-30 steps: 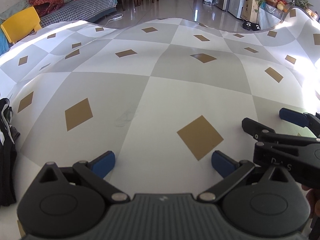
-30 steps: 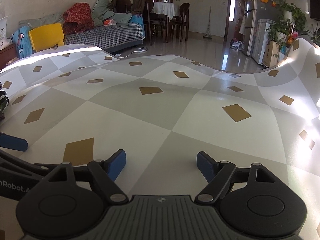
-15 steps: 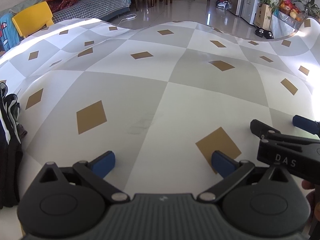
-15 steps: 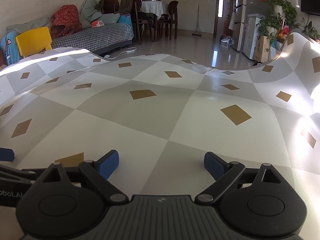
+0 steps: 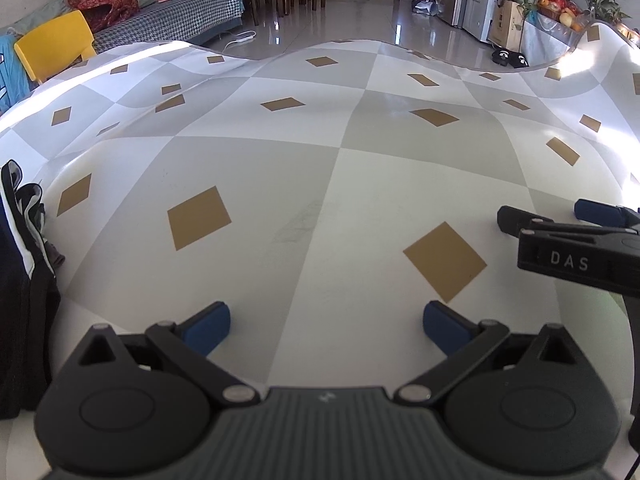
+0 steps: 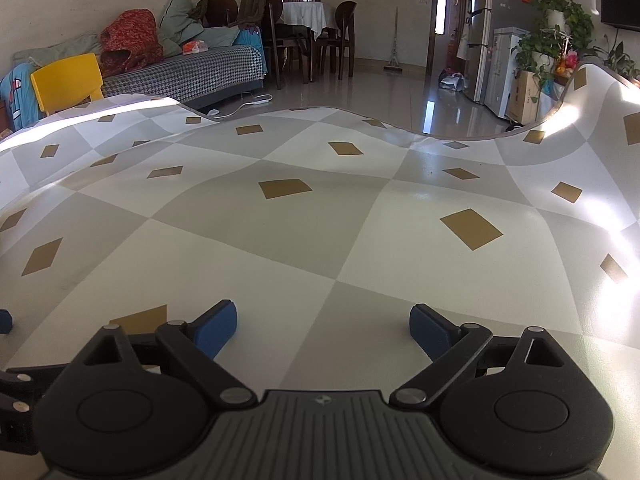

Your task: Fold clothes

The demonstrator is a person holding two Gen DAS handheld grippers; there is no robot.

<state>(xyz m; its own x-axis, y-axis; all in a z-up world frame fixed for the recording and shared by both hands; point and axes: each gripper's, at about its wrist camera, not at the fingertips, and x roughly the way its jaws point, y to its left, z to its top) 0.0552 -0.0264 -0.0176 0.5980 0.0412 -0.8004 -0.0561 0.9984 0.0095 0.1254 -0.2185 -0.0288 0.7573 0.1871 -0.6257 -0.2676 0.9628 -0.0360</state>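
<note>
A dark garment with white stripes [image 5: 24,280] lies in a heap at the left edge of the left wrist view, on a checked grey and white table cover [image 5: 320,160] with brown diamonds. My left gripper [image 5: 326,326] hovers over bare cover to the garment's right, open, nothing between its blue pads. My right gripper [image 6: 322,326] is open wide over bare cover [image 6: 320,240] and holds nothing. It also shows at the right edge of the left wrist view, where the right gripper [image 5: 548,214] points leftward. No garment appears in the right wrist view.
Beyond the table's wavy far edge are a yellow chair [image 6: 66,80], a checked sofa [image 6: 192,76] piled with cloth, dining chairs, a fridge [image 6: 480,40] and plants [image 6: 560,28]. A blue tip of the left gripper [image 6: 4,320] pokes in at the left.
The right gripper's pads have spread wider apart. Both views have shifted only slightly over the cover; the garment has stayed at the left edge.
</note>
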